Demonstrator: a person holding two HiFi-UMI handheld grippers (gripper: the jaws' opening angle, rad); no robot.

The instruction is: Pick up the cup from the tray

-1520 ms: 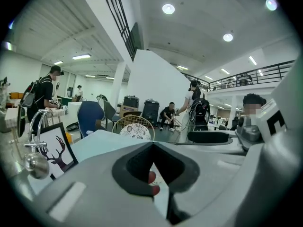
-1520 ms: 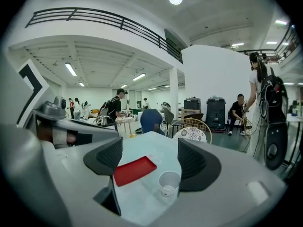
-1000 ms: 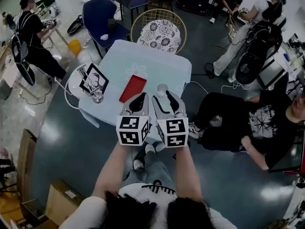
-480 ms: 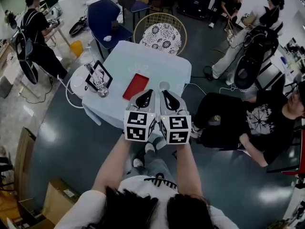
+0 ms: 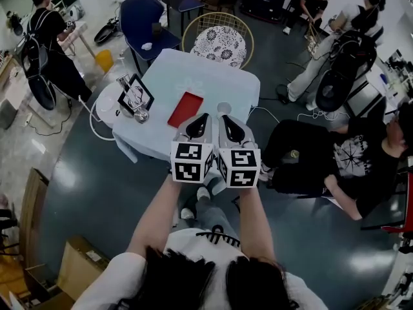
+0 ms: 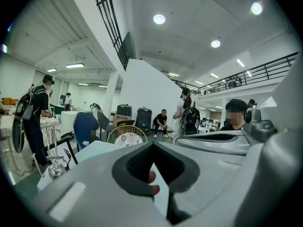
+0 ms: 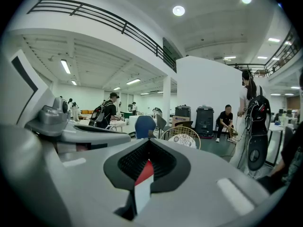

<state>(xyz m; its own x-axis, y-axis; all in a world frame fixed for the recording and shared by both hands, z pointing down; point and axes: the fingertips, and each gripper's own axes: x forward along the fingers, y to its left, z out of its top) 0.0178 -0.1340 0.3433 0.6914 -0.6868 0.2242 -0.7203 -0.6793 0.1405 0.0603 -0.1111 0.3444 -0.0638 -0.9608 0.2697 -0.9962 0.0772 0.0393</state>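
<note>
A small white cup stands on the pale blue table, to the right of the flat red tray. Whether it touches the tray I cannot tell. My left gripper hangs over the table's near edge just right of the tray, jaws shut and empty. My right gripper is alongside it, its tip just short of the cup, also shut with nothing held. In the left gripper view the left gripper shows only a sliver of red tray. In the right gripper view a strip of tray and table shows past the right gripper.
A framed picture and a glass ornament sit at the table's left edge, beside a round white side table. A wire chair with a patterned cushion stands beyond the table. People sit to the right.
The head view has shifted slightly and the table sits higher in the frame. Both grippers remain side by side at the near edge, still shut.
</note>
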